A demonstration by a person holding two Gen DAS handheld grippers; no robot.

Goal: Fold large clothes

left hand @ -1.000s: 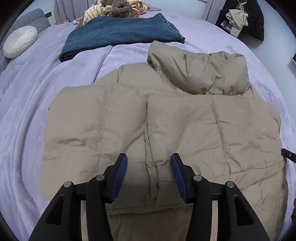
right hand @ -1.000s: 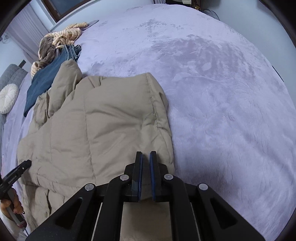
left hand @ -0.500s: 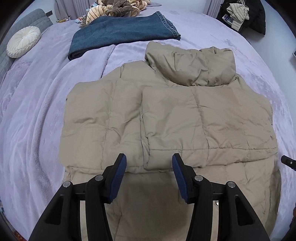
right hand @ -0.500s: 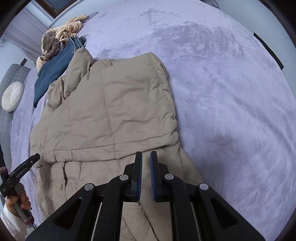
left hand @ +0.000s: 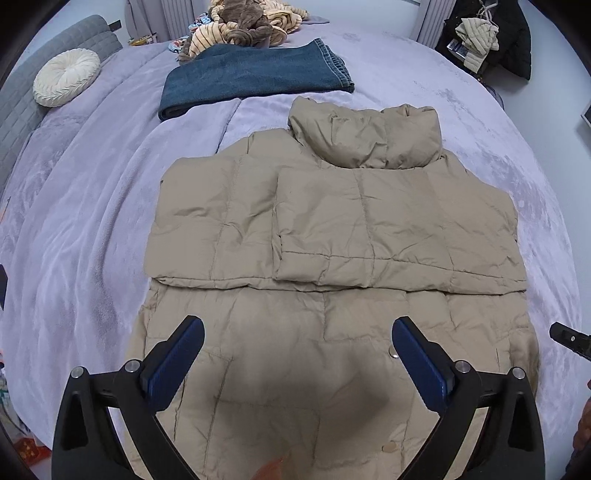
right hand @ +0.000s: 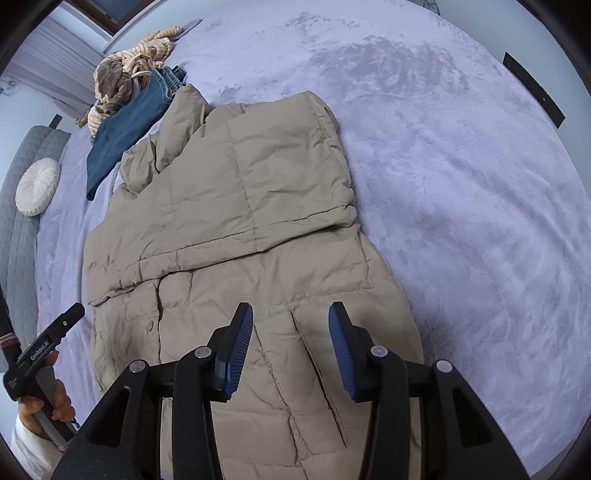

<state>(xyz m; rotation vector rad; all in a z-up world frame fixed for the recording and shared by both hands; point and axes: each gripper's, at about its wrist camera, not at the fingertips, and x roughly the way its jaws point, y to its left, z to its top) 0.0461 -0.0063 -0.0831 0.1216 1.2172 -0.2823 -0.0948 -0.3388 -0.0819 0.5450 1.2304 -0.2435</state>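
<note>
- Beige puffer jacket [left hand: 332, 229] lies flat on the lilac bed cover [left hand: 92, 206], hood [left hand: 365, 136] at the far end; both sleeves are folded in across the chest, the right one overlapping the left.
- The jacket's lower part runs toward the viewer, with a snap [left hand: 394, 355] showing on it.
- Left tool [left hand: 297, 341] hangs over the jacket's near part, jaws opening and spread very wide, with nothing gripped between the blue pads [left hand: 177, 363].
- Right tool [right hand: 291, 325] hangs above the jacket's near right edge, jaws opening to a middling gap; fabric shows below, but the pads do not press it.
- Folded blue jeans [left hand: 255, 75] lie beyond the hood, a heap of striped clothes [left hand: 243, 26] farther back.
- A round white cushion [left hand: 66, 83] rests far left by the grey headboard [left hand: 22, 96].
</note>
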